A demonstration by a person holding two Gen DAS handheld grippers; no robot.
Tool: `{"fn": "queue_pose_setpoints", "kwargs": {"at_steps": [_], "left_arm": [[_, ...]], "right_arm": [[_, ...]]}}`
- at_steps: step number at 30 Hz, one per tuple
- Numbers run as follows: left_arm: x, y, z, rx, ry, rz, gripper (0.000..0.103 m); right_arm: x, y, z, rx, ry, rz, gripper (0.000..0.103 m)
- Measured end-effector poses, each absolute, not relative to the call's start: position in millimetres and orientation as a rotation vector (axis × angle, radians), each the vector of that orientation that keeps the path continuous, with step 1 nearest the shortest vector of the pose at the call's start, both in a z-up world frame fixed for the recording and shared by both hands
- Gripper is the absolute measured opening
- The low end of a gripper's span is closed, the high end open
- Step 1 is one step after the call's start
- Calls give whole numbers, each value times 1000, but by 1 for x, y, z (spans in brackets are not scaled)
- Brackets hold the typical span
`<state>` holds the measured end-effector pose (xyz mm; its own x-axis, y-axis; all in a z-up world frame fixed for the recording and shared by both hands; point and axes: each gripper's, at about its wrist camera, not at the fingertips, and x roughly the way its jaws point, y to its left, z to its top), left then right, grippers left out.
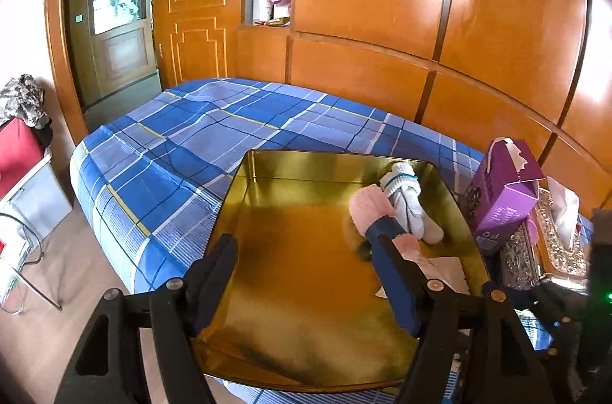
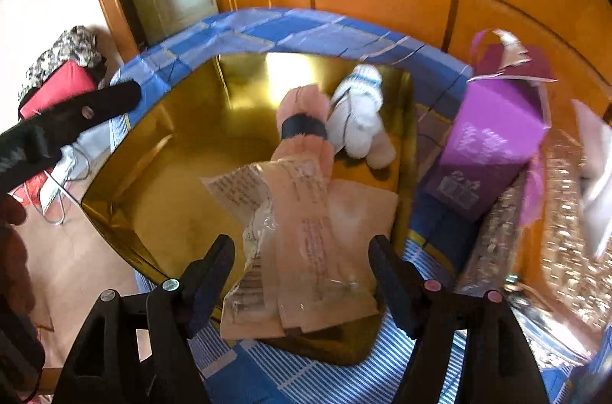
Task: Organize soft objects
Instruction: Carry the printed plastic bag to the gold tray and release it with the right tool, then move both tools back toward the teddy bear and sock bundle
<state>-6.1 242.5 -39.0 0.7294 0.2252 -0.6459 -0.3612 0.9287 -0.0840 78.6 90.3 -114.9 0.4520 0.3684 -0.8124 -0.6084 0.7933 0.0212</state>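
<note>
An open gold tin (image 1: 344, 157) (image 2: 126, 144) lies on the blue plaid bed (image 1: 183, 144). In its far right corner sits a white rolled sock bundle (image 1: 405, 190) (image 2: 359, 113). Beside the bundle lies a pink fluffy item (image 1: 369, 205) (image 2: 302, 102) with a dark band and a paper label in clear wrap (image 2: 306, 232). My right gripper (image 2: 302, 255) is open above the tin's near edge; the label lies between its fingers with a gap on each side. My left gripper (image 1: 302, 243) hangs open over the tin's bare floor, holding nothing. One of its fingers (image 2: 95, 109) shows over the tin's left side.
A torn purple carton (image 1: 501, 190) (image 2: 493, 140) and an ornate metallic tissue box (image 1: 554, 236) stand right of the tin. Wooden wardrobe panels back the bed. A red bag (image 1: 19, 151) and wire frame sit on the floor at left. A hand (image 2: 11, 251) shows at the left edge.
</note>
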Motion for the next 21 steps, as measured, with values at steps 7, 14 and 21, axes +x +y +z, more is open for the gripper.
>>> {"fn": "queue_pose_setpoints", "kwargs": {"at_steps": [7, 14, 21], "left_arm": [[-7, 232, -35, -185, 670, 309, 73], [-12, 218, -28, -156, 649, 276, 73], [-14, 195, -16, -111, 622, 214, 73]], "right_arm": [[57, 63, -82, -258, 774, 563, 74], [38, 18, -55, -190, 659, 495, 74], [25, -72, -31, -55, 564, 295, 74]]}}
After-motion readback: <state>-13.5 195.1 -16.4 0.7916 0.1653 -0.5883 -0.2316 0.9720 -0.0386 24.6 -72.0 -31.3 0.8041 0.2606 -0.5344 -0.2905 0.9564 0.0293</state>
